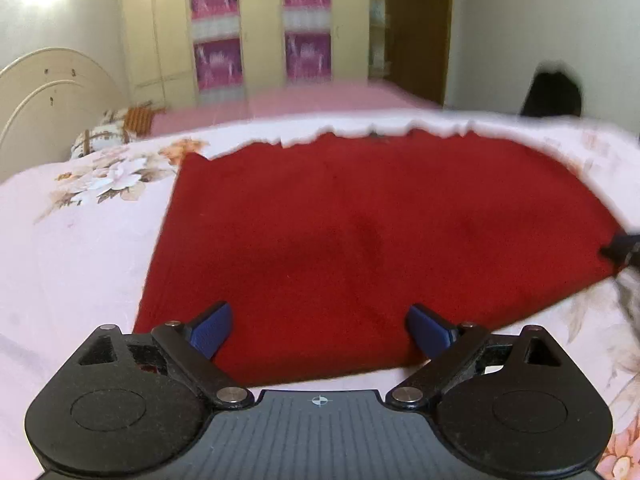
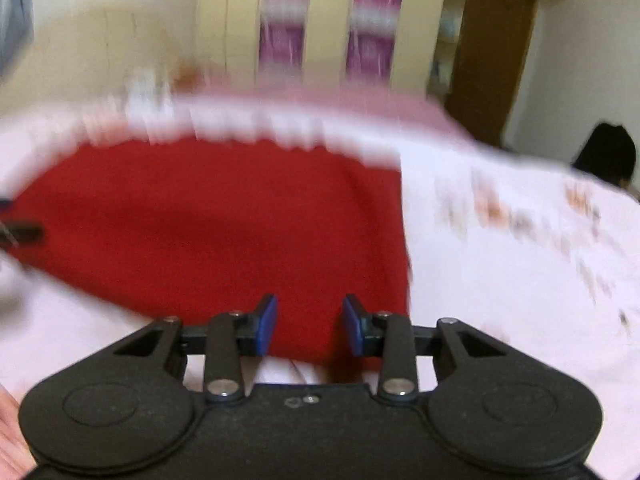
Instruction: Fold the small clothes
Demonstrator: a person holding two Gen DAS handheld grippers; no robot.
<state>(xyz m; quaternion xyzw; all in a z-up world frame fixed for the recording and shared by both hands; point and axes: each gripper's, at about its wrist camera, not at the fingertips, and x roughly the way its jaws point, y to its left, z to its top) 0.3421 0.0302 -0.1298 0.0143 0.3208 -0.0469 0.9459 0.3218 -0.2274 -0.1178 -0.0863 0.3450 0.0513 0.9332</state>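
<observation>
A red cloth (image 1: 360, 232) lies flat on a pale floral bedspread (image 1: 72, 248). My left gripper (image 1: 318, 322) is open and empty, its blue pads (image 1: 214, 330) spread wide over the cloth's near edge. In the right wrist view the same red cloth (image 2: 208, 224) fills the left half, blurred by motion. My right gripper (image 2: 310, 322) is open and empty, its blue pads (image 2: 267, 322) above the cloth's near right corner. The right gripper's tip shows at the right edge of the left wrist view (image 1: 622, 248).
The bedspread (image 2: 500, 264) extends right of the cloth. A cream headboard (image 1: 44, 92) and pillows (image 1: 108, 132) sit at far left. A wardrobe with purple panels (image 1: 260, 28) and a brown door (image 1: 420, 28) stand behind. A dark object (image 1: 554, 96) is beyond the bed at right.
</observation>
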